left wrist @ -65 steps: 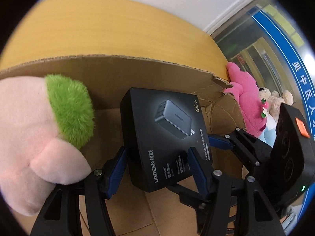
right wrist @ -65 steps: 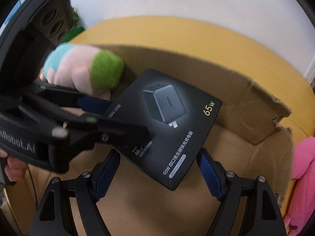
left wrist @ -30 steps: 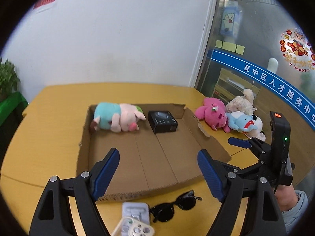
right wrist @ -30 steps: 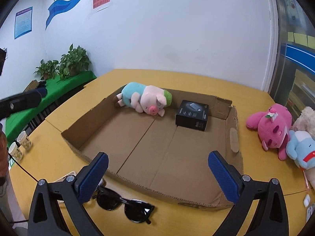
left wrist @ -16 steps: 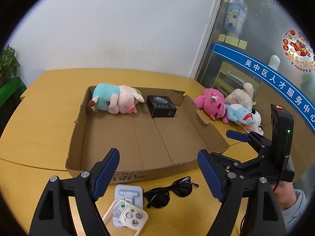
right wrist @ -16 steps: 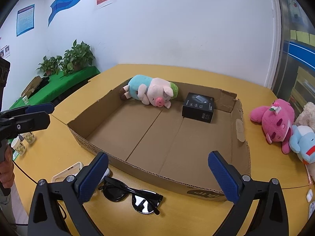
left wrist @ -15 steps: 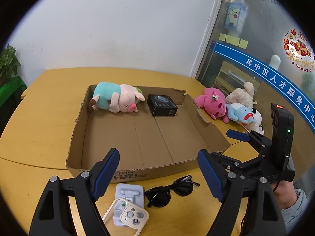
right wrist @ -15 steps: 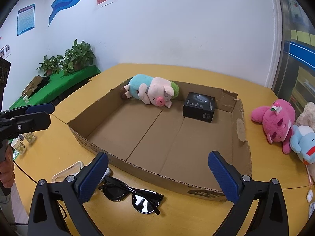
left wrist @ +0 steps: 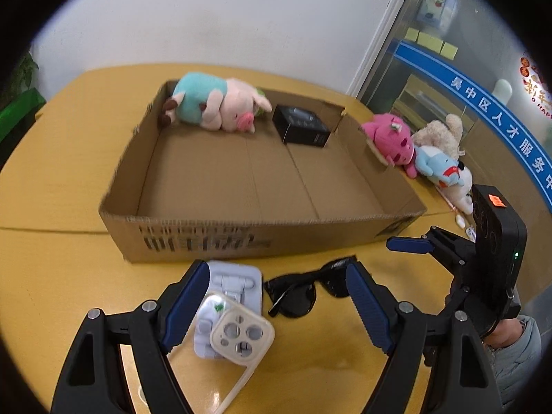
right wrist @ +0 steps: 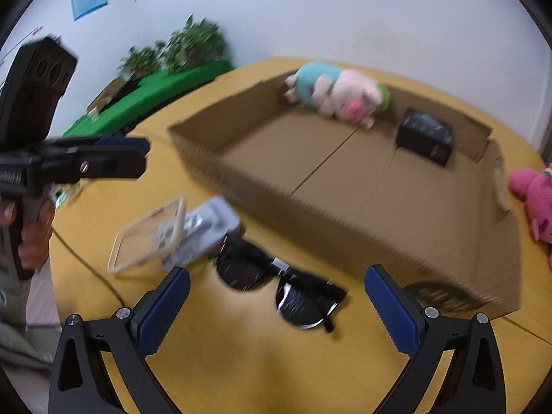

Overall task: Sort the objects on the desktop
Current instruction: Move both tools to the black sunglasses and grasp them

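Both grippers wide open, nothing between the pads. Left gripper (left wrist: 272, 302) hangs over the phone case (left wrist: 238, 339), which lies on a pale blue stand (left wrist: 238, 281). Right gripper (right wrist: 276, 298) frames the sunglasses (right wrist: 276, 277) on the table (left wrist: 51, 276), just in front of the cardboard box (left wrist: 207, 238).

Handling, my read: sunglasses light, rigid, glossy lenses scratch, arms folded; pinch across the bridge, not the lenses. Case light, flexible, will bow; grab at its 12 o'clock camera end.

Versus 1 s ago: both grippers lower and pitched down; desk items fill the near view. Plush pig (left wrist: 220, 110) at 11 o'clock in the box, black charger box (left wrist: 303, 127) at 1 o'clock, unchanged.
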Available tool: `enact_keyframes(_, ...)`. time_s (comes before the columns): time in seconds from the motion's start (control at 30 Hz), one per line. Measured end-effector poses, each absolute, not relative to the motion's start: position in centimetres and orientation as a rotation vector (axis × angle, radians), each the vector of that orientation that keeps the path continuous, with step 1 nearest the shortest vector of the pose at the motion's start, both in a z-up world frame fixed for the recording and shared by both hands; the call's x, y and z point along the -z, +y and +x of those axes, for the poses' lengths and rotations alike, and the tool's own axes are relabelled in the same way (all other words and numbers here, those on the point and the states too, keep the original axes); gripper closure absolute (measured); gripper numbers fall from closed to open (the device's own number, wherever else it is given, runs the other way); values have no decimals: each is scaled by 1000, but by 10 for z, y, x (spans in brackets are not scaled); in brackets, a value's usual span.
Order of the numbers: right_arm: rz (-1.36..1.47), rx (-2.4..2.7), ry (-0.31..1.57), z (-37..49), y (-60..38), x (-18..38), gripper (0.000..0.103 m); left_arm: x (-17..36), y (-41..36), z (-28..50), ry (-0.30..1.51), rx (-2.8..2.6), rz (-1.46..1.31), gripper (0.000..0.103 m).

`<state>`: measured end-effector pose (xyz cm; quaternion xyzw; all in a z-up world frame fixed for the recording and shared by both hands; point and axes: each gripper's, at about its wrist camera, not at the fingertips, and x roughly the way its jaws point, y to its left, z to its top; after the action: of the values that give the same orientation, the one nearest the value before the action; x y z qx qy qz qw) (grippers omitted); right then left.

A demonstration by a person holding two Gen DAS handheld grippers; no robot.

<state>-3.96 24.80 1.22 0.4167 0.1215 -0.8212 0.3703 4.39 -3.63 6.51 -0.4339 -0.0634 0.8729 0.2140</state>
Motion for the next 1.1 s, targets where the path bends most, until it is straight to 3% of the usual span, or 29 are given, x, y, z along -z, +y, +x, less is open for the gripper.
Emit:
enact_keyframes(0.23, 1078, 2003, 464, -37, 228, 25, 5, -35, -33, 46, -220, -2347, -1307, 22)
enact_keyframes(0.4, 1060, 1960, 451, -50, 220, 36, 6, -27, -29, 48, -201, -2327, -1331, 22)
enact_keyframes(0.5, 1122, 1948, 444, -57, 218, 49, 14, -26, -27, 50, -191, -2324, -1335, 22)
enact_keyframes(0.77, 1186, 1877, 212, -11, 241, 43, 16, -20, -21, 46, -203, -2274, -1341, 22)
enact_keyframes(0.87, 1153, 1945, 152, -10, 253, 30, 21, -17, -14, 41, -245, -2217, -1346, 22)
enact_keyframes(1.0, 1182, 1966, -36, -28, 269, 30, 51, -14, -3, 33, -312, -2132, -1344, 23)
enact_keyframes(1.1, 1243, 1928, -53, -32, 265, 43, 75, -12, 3, 29, -335, -2104, -1354, 24)
